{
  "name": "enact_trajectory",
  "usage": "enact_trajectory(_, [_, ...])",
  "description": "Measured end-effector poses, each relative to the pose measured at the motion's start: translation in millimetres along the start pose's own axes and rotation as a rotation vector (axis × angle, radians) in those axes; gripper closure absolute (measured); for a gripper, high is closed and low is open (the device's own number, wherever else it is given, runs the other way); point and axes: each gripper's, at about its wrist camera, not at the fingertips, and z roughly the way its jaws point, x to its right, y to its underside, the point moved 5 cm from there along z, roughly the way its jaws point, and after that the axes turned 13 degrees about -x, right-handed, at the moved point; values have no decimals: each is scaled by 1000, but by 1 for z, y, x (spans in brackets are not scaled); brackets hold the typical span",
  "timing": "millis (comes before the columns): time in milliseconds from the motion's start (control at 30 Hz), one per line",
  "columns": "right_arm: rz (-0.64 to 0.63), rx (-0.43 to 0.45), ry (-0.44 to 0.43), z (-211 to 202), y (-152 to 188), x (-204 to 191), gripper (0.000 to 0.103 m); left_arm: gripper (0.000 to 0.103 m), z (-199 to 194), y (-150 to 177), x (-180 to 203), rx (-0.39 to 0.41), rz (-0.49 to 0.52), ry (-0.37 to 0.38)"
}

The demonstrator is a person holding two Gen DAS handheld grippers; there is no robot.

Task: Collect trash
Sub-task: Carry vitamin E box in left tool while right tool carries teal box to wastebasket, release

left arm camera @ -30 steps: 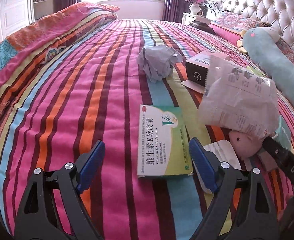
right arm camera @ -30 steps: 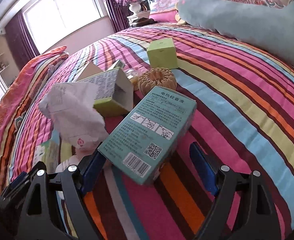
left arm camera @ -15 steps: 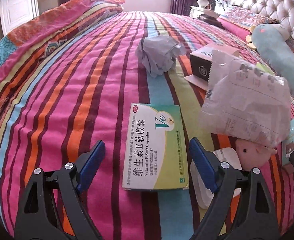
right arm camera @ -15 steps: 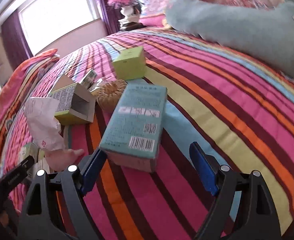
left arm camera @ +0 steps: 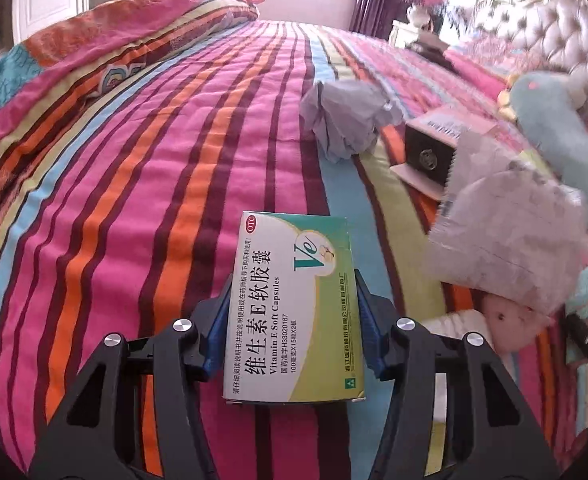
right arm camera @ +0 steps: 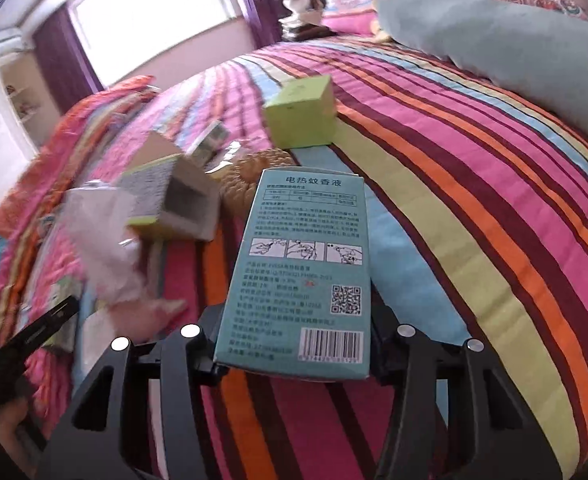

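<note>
Left gripper [left arm camera: 294,328] clamped on vitamin E box [left arm camera: 294,312], right gripper [right arm camera: 296,344] on mosquito-liquid box [right arm camera: 302,272]; jaws just closing; light, crushable cardboard, held across long sides.

Capsule box [left arm camera: 294,304] on bedspread [left arm camera: 133,200]; crumpled paper [left arm camera: 346,120] behind (black carton [left arm camera: 428,156] right).

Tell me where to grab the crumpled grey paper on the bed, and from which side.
Take the crumpled grey paper across its bulging middle, coming from above with fingers on its left and right flanks. It is a loose ball lying free on the bedspread, so it should squash and hold. The black box sits close on its right, so keep that finger tight in.
</note>
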Motion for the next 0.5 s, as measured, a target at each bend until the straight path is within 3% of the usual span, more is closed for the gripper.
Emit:
enact_trajectory(67, [-17, 19, -33, -15, 11, 5, 54, 50, -16, 12, -1, 30, 4, 40])
enact_trajectory(133, [-31, 25, -118, -34, 25, 13, 54, 50, -38, 28, 0, 70, 33, 76])
enact_trajectory(233, [-84, 26, -219, -70, 53, 21, 54, 50, -85, 71, 5, 139, 109, 136])
enact_trajectory(367, [-236, 9, -304, -127, 117, 21, 54, 50, -145, 162, 19, 181, 264, 196])
enact_trajectory(500, [-330, -92, -368, -158, 197, 20, 54, 50, -167, 258, 28, 111, 344, 251])
